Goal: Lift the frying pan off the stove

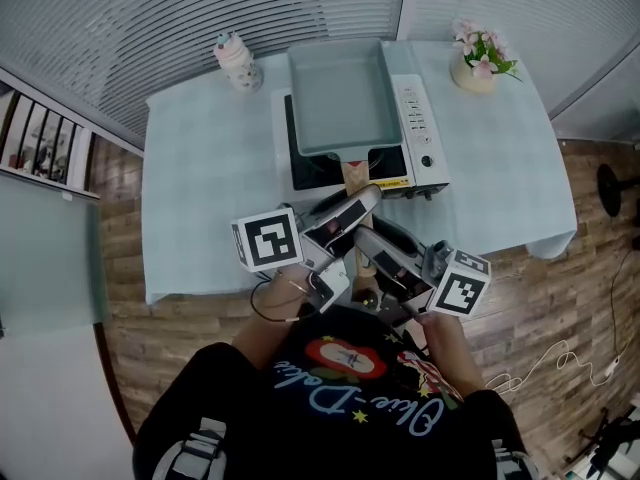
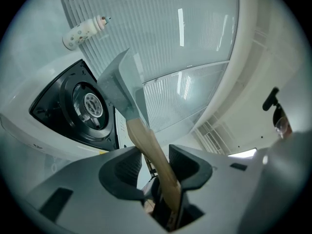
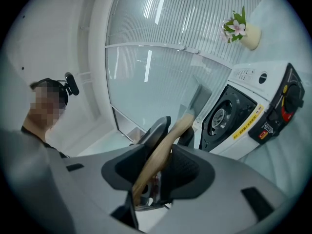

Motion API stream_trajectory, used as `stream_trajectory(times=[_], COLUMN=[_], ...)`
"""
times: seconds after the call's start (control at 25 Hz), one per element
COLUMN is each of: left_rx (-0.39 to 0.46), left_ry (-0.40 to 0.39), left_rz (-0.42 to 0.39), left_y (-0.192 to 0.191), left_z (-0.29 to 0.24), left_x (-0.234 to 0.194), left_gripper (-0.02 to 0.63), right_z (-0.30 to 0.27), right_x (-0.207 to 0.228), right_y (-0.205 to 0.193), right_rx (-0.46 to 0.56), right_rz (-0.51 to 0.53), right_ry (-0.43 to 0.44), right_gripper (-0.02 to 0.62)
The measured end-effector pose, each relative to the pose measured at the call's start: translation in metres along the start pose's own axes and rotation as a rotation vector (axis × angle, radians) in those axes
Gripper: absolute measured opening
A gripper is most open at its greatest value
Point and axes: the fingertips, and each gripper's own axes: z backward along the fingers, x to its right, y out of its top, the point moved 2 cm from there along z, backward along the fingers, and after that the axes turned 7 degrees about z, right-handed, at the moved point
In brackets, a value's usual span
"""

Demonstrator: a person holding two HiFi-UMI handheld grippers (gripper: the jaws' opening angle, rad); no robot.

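A square grey frying pan (image 1: 340, 98) hangs over the white single-burner stove (image 1: 425, 138), and its wooden handle (image 1: 355, 173) points toward me. My left gripper (image 1: 362, 200) and right gripper (image 1: 368, 240) meet at the handle's near end, each shut on it. In the left gripper view the handle (image 2: 153, 150) runs between the jaws of the left gripper (image 2: 155, 167). There the pan (image 2: 119, 87) is tilted clear above the black burner (image 2: 87, 104). In the right gripper view the handle (image 3: 163, 145) lies between the jaws of the right gripper (image 3: 163, 167), beside the left gripper's dark finger (image 3: 155, 133).
The stove stands on a pale blue table (image 1: 200, 198). A small white bottle (image 1: 238, 60) stands at the back left and a flower vase (image 1: 480, 63) at the back right. Ribbed glass panels rise behind the table. A person (image 3: 46, 101) shows at the left of the right gripper view.
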Motion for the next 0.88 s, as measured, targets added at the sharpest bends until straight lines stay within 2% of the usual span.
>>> stream_trajectory(times=[0.52,0.88], left_rx=[0.034,0.056], left_ry=[-0.050,-0.088], left_rz=[-0.101,-0.160], left_y=[0.003,-0.022], left_z=[0.015,0.032], left_x=[0.042,0.073], left_gripper=[0.169,0.168], right_z=[-0.004,0.013], right_x=[-0.037,-0.074], right_y=[0.009,0.000], right_rx=[-0.005,0.019], right_rz=[0.097,0.141], right_ry=[0.062,0.104], right_gripper=[0.160,0.158])
